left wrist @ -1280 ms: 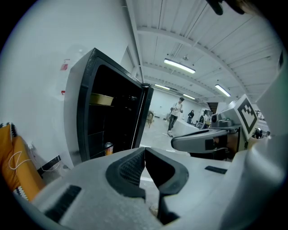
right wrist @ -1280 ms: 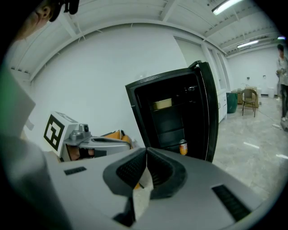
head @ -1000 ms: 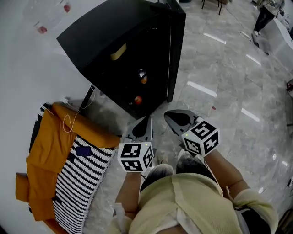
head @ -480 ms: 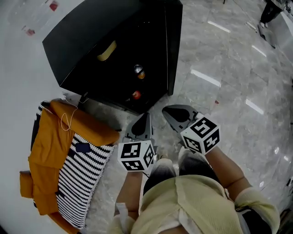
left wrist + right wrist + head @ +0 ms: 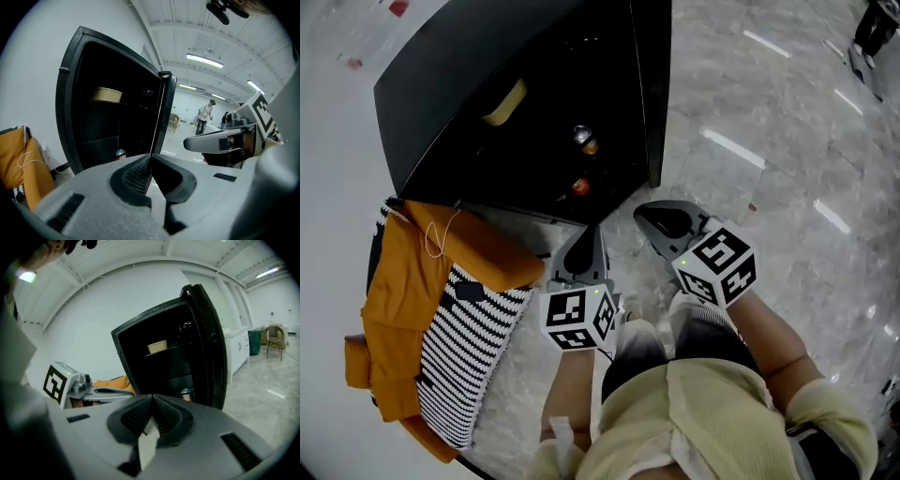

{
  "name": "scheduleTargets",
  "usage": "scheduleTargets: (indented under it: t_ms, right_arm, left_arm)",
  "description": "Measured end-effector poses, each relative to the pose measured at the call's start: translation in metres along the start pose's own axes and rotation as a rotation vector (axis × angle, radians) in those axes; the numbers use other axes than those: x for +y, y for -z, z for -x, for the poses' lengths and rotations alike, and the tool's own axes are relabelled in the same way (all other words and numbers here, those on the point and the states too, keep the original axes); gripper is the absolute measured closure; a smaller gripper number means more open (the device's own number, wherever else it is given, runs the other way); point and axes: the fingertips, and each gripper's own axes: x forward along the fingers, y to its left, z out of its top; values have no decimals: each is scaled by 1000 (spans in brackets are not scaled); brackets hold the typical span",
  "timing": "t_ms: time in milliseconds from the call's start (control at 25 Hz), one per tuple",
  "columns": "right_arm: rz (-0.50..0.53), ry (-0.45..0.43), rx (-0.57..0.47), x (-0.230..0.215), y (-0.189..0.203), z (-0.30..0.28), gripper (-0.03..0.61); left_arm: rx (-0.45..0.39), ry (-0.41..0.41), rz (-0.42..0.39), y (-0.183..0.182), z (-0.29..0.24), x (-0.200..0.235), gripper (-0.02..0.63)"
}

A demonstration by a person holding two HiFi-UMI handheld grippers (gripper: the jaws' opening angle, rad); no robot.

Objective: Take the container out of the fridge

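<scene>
Both the left tongs (image 5: pixel 592 232) and the right tongs (image 5: pixel 649 217), each pressed together and empty, are drawing nearer the open fridge (image 5: pixel 441 75) than a moment ago, closing on the container (image 5: pixel 504 102) sitting untouched on the fridge's upper shelf.

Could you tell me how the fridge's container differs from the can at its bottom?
The container is pale yellow, wide and low; the can is silver-topped, narrow and upright. The container sits on an upper shelf, the can near the bottom. Both stand inside the open fridge.
</scene>
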Motion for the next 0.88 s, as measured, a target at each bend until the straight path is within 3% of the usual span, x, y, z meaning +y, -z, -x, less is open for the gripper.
scheduleTargets:
  t_ms: [400, 880]
  right_arm:
    - [49, -69, 4, -27, -4, -25, 549]
    - [114, -133, -19, -31, -7, -62, 549]
  left_arm:
    - [-27, -54, -28, -5, -23, 8, 591]
    - [-83, -122, -143, -26, -47, 44, 591]
